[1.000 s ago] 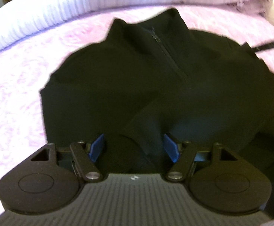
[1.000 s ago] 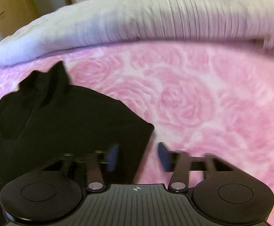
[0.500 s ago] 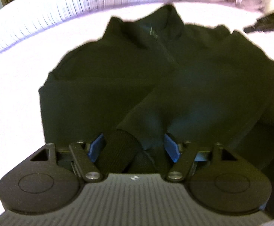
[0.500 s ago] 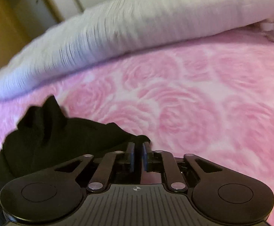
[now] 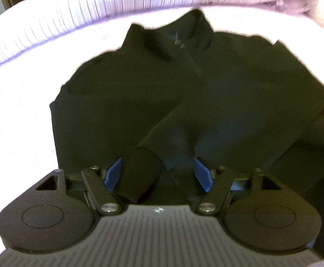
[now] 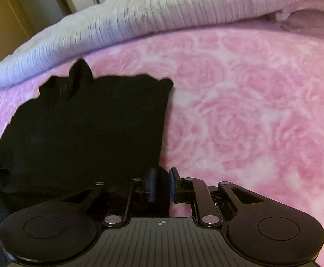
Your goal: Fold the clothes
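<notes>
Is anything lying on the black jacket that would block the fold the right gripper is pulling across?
Nothing visible. The black jacket lies flat on the pink blanket with only its own sleeve on top; the right gripper pinches its edge.

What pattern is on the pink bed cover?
Large pink roses on the bed cover, clearest in the right wrist view.

Open pink rose blanket is seen right of the black pullover, unobstructed. Passage at the far side is blocked by a rolled white ribbed quilt; a wooden cabinet stands beyond it.
</notes>
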The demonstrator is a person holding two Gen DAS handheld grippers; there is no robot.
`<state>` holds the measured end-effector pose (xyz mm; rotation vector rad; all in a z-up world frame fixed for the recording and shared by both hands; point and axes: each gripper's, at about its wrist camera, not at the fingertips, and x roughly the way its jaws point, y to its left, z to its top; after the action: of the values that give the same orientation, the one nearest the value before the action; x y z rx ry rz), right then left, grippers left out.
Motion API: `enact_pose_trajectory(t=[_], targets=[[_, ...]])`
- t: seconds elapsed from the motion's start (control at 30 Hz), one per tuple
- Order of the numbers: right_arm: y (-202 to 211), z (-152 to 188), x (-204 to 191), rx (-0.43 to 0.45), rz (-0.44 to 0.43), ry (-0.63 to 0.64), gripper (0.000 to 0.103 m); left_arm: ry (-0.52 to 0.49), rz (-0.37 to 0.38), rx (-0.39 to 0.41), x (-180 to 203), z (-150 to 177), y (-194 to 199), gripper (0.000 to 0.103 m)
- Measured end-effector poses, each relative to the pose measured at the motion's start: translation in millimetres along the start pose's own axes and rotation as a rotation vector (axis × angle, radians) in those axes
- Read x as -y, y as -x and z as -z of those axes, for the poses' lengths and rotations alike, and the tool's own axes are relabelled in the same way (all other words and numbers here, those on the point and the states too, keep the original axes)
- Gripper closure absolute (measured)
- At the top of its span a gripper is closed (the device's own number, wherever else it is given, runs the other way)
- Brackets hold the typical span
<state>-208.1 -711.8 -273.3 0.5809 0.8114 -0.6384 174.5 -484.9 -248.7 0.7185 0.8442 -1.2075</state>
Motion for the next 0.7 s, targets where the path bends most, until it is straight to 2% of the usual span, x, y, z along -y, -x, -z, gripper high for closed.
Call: enact_pose_trajectory(t=[0.07,0.13,0.2,0.3,0.33,0.4,0.43,0.47,0.57,0.7], targets=[[-3.5,3.0,-10.0,-0.014,-0.03,0.041,0.089,-0.003,0.009,-0.011,4.6,3.0,-1.1,0.036],[-22.9,9.1,-12.4,-0.079,-0.037,0.07,0.089,-0.023,0.016,-0.053,9.9,7.9,-11.4,0.036],[-34.0,11.4,-6.4,-0.117,-0.041,0.03,0.089,-0.058,0.003,-0.07,13.9,12.5,-17.0,0.035],[-20.1,6.7,-12.0,-0.114,-0.032,0.016,0.088,-0.039,-0.014,-0.075,12.0,12.9,-5.7,0.035],[-12.8,7.6,-16.0,-0.119,-0.029,0.032,0.085,-0.021,-0.02,-0.077,9.7,14.9,1.3,0.035],[0.8,11.7,-23.5,-0.137,-0.022,0.063,0.072,0.002,-0.039,-0.099,7.2,21.6,16.1,0.035],[8.1,16.8,-27.1,-0.154,-0.017,0.078,0.059,0.01,-0.049,-0.111,7.1,26.4,24.8,0.034],[16.3,22.5,-29.2,-0.163,-0.016,0.091,0.053,0.019,-0.06,-0.123,7.4,31.6,34.2,0.033],[39.0,39.9,-35.7,-0.185,-0.023,0.142,0.049,0.021,-0.103,-0.175,14.8,50.0,62.6,0.027],[60.8,64.0,-53.0,-0.203,-0.062,0.29,0.047,-0.016,-0.145,-0.239,35.9,81.6,95.1,0.023]])
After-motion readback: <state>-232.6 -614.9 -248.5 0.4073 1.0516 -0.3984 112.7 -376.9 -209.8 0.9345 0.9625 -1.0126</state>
